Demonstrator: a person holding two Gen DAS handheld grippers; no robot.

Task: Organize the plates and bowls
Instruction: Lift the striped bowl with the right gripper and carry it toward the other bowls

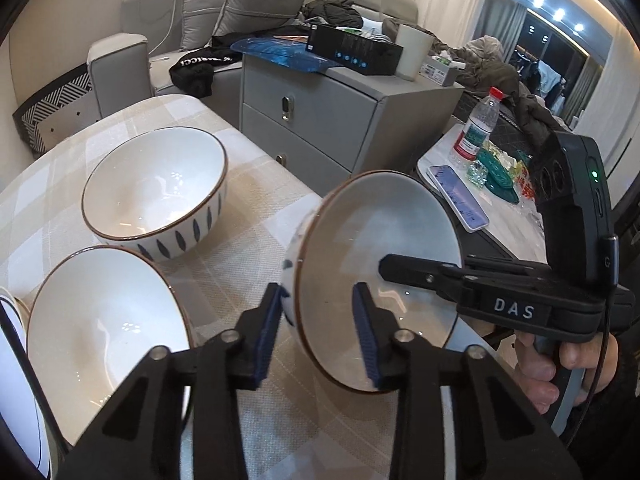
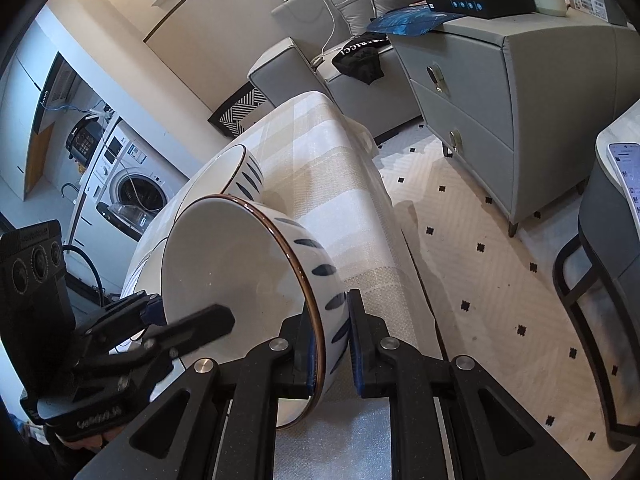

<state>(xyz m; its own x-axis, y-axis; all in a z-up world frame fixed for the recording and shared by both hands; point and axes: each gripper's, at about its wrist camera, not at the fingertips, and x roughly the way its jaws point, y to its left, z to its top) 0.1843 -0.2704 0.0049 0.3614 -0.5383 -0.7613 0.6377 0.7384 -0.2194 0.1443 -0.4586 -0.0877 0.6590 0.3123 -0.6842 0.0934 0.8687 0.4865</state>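
A tilted white ceramic bowl with blue leaf marks (image 2: 240, 280) is clamped at its rim by the right claw (image 2: 332, 344); the left claw (image 1: 320, 332) straddles the opposite rim, pads not visibly pressing.

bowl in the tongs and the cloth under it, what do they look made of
Held bowl: probably glazed ceramic. It is glossy white with sharp light reflections, a thin brown rim and painted blue dashes outside.
Tablecloth: looks like woven fabric, matte, in a beige and white check with visible weave texture. It drapes over the table edge.
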